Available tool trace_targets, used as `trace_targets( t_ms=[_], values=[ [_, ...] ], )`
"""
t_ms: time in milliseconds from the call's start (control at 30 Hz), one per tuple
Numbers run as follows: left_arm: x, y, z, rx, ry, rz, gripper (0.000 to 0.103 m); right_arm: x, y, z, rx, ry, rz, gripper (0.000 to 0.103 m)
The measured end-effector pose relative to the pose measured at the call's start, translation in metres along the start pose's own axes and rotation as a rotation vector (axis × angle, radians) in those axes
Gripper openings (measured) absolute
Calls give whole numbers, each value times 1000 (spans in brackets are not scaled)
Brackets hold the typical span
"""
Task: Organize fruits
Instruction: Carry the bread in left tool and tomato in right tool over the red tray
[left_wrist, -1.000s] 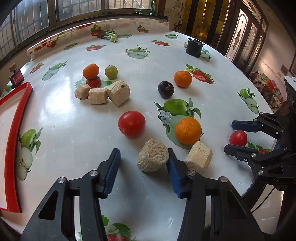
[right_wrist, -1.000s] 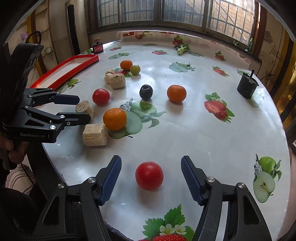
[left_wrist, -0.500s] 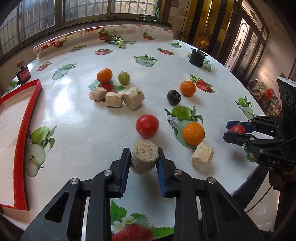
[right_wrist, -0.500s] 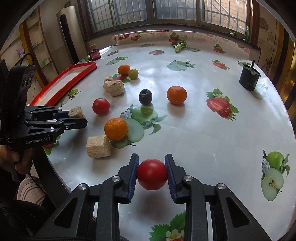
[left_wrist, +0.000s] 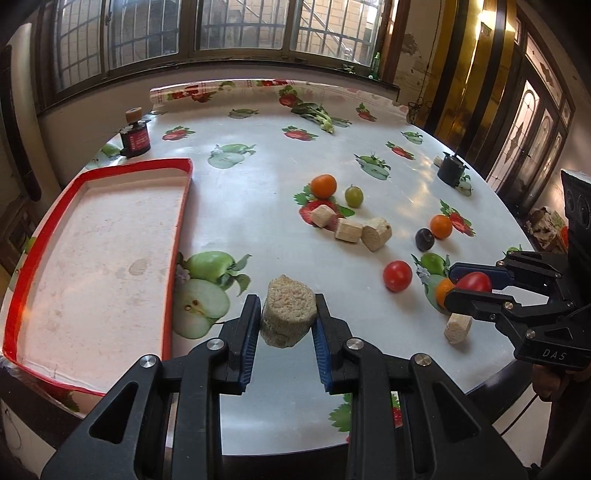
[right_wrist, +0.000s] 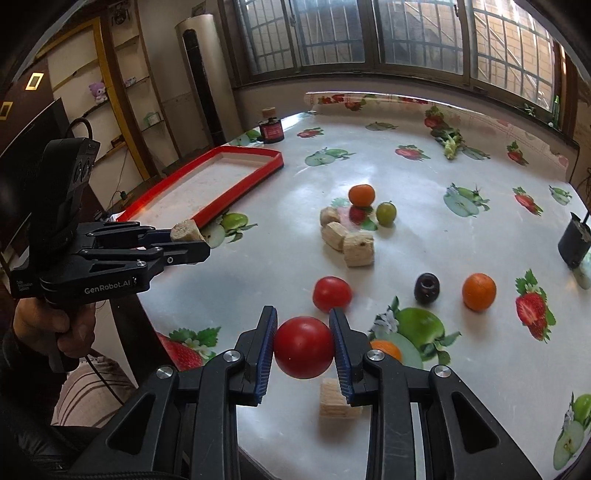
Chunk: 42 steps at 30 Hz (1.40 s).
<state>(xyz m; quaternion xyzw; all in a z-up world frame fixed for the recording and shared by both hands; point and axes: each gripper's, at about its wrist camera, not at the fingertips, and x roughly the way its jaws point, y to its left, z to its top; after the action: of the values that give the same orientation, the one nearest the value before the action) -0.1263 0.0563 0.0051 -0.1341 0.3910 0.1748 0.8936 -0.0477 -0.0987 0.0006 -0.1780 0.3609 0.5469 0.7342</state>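
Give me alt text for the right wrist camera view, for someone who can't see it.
The right gripper grips a red tomato above a round table with a fruit-print cloth. To the left, the left gripper holds a beige block near an empty red tray. A second tomato, oranges, a plum, a green fruit and more blocks lie on the table.

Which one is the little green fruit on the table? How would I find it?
Find the cluster of three tan blocks mid-table, right of the red-rimmed tray. Just behind them sit two small round fruits. The green fruit is the right one; its neighbour is orange.
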Motion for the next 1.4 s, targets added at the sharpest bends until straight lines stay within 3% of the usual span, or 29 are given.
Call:
trace_targets(
  t_ms=[600,900,1400],
  values=[
    [-31,109,-1,-165,-57,163,25,61,86,72,-106,-9,172,30],
    [-23,160,-9,-266,-33,220,25,122,123,113,-107,33,244,30],
    [9,183,-15,-287,45,242,25,212,140,133,-130,148,215,30]
  ],
)
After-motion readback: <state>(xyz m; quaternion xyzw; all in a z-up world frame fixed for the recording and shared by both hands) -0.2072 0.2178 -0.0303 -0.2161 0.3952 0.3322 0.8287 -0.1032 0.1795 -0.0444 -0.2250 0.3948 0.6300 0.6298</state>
